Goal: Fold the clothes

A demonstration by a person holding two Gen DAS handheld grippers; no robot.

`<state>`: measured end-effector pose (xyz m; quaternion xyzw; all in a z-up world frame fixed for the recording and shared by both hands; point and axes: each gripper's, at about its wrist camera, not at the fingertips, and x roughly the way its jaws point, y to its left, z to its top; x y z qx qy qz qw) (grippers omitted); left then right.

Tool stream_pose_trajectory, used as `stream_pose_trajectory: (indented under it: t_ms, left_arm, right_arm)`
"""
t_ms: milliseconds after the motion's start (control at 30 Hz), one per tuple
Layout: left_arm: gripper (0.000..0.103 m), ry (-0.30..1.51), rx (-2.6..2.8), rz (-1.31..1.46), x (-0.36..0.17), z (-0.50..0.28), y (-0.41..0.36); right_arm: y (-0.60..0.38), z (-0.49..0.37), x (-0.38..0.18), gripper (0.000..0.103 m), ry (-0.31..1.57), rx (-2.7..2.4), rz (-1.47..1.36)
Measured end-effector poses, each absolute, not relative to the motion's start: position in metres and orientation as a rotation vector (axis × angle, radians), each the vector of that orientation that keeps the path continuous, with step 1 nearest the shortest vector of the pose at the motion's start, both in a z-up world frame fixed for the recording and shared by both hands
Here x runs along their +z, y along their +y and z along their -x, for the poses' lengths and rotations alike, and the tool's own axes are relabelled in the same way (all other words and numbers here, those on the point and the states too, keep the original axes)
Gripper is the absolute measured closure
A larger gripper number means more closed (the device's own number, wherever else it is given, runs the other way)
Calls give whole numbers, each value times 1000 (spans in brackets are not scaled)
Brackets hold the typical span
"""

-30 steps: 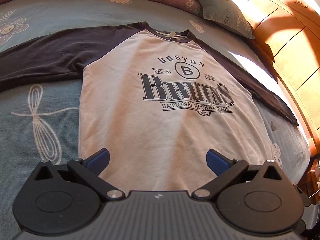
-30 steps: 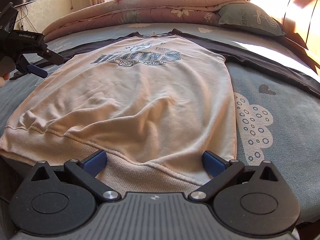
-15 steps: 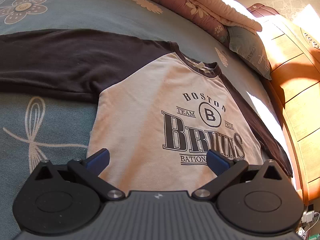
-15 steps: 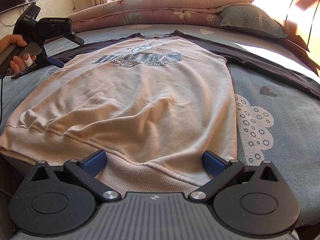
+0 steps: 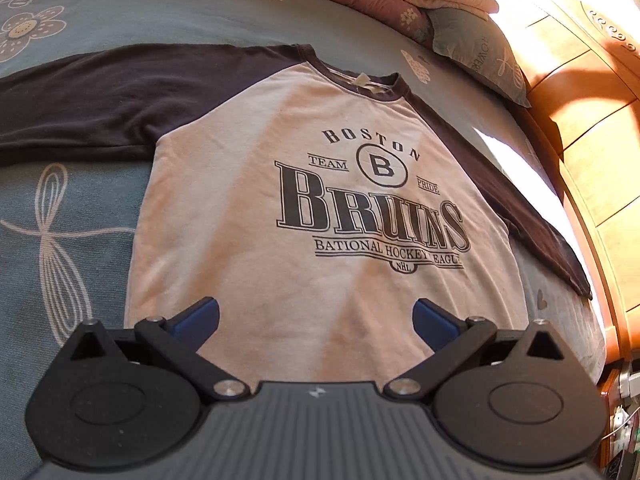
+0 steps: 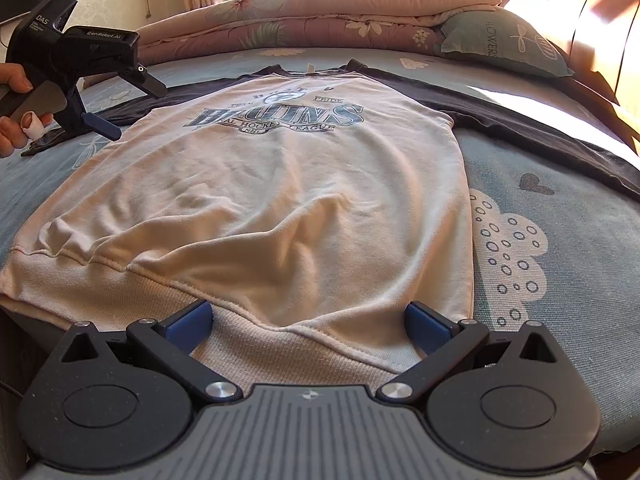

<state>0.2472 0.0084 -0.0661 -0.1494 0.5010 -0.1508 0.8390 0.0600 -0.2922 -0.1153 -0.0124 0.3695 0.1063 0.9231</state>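
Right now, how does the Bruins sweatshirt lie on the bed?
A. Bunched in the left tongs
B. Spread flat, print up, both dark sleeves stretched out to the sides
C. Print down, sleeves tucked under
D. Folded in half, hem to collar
B: the Bruins sweatshirt lies flat with its print showing and both dark sleeves spread outward, while the left tongs and right tongs are open and grip nothing.

Sweatshirt [image 5: 280,216] flat on bed [image 5: 72,240]
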Motion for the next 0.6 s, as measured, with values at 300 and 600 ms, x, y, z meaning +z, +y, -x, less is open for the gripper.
stream_pose_trajectory:
  t_ms: [300, 600]
  left_arm:
    - [1, 1078, -358, 332, -87, -182, 9]
    - [1, 1084, -407, 437, -92, -175, 29]
  right_arm:
    - [-288, -60, -111, 0, 791, 198, 38]
    - [-280, -52, -70, 0, 739, 206, 23]
